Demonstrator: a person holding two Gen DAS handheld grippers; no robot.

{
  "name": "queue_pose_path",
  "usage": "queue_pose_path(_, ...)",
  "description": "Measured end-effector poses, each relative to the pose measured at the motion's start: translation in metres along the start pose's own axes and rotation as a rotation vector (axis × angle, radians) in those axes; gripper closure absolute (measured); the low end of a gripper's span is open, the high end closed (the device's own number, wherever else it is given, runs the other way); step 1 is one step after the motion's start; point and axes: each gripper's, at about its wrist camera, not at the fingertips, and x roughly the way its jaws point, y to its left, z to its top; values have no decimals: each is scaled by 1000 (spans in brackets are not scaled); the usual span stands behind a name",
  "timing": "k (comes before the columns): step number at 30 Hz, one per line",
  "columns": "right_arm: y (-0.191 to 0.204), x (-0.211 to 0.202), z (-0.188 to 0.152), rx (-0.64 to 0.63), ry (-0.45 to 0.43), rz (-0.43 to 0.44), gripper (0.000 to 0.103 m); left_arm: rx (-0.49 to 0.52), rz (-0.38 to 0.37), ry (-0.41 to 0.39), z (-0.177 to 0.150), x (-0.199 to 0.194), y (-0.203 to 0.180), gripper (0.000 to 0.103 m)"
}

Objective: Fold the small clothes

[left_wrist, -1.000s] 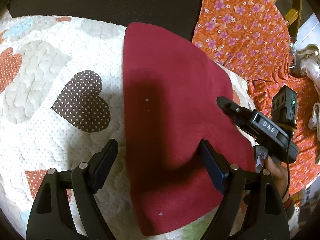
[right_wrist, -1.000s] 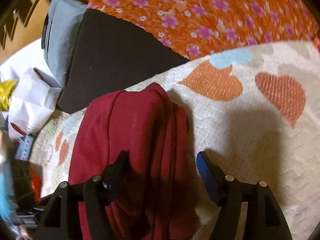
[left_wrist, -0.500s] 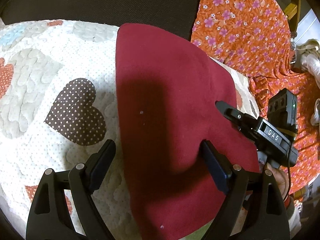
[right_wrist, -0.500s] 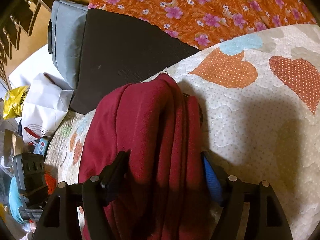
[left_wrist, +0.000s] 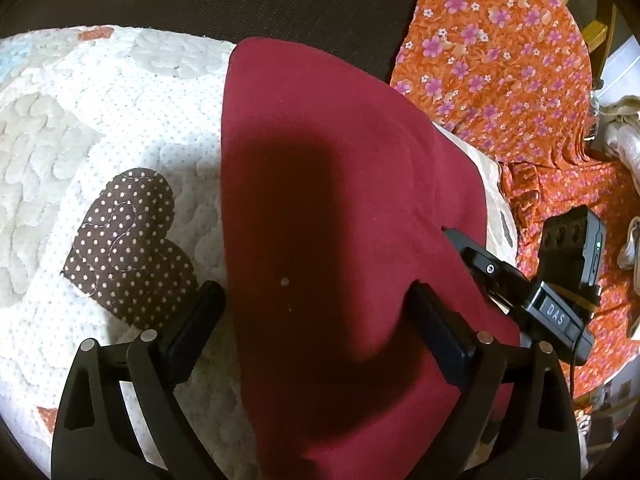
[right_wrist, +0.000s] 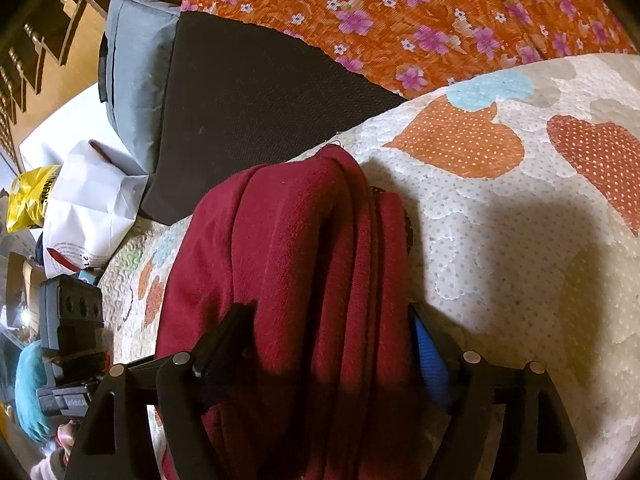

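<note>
Both grippers sit over the red garment [left_wrist: 340,208], jaws spread wide.

My left gripper [left_wrist: 316,332] at the lower centre of its view straddles the flat red cloth, gripping nothing, probably to press or steady the fold. My right gripper [right_wrist: 332,340] brackets the bunched folded edge low in its view, layers between the fingers, not yet pinched, likely lining up a grab. Farther up lie the heart quilt [right_wrist: 500,208] and orange floral fabric [right_wrist: 400,20]. Garment's near end is cut off.
</note>
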Motion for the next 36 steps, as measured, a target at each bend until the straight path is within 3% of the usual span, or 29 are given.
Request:
queue_pose_path(5, 5, 2, -2, -26, -4, -11, 20, 12, 5, 0, 1, 2, -2, 6)
queue_pose_path(12, 5, 2, -2, -26, -11, -11, 23, 13, 11, -22, 0, 2, -3, 6)
queue_pose_path(16, 7, -1, -4, -32, -31, -19, 33, 36, 9, -40, -3, 0, -6, 21)
queue_pose_path(21, 8, -5, -5, -28, -44, -26, 48, 48, 24, -52, -3, 1, -9, 25)
queue_pose_path(27, 24, -12, -8, -94, -64, -81, 60, 90, 67, -81, -8, -4, -16, 40)
queue_pose_path(36, 51, -35, -15, -143, -97, -85, 65, 103, 110, -89, -19, -24, -25, 53)
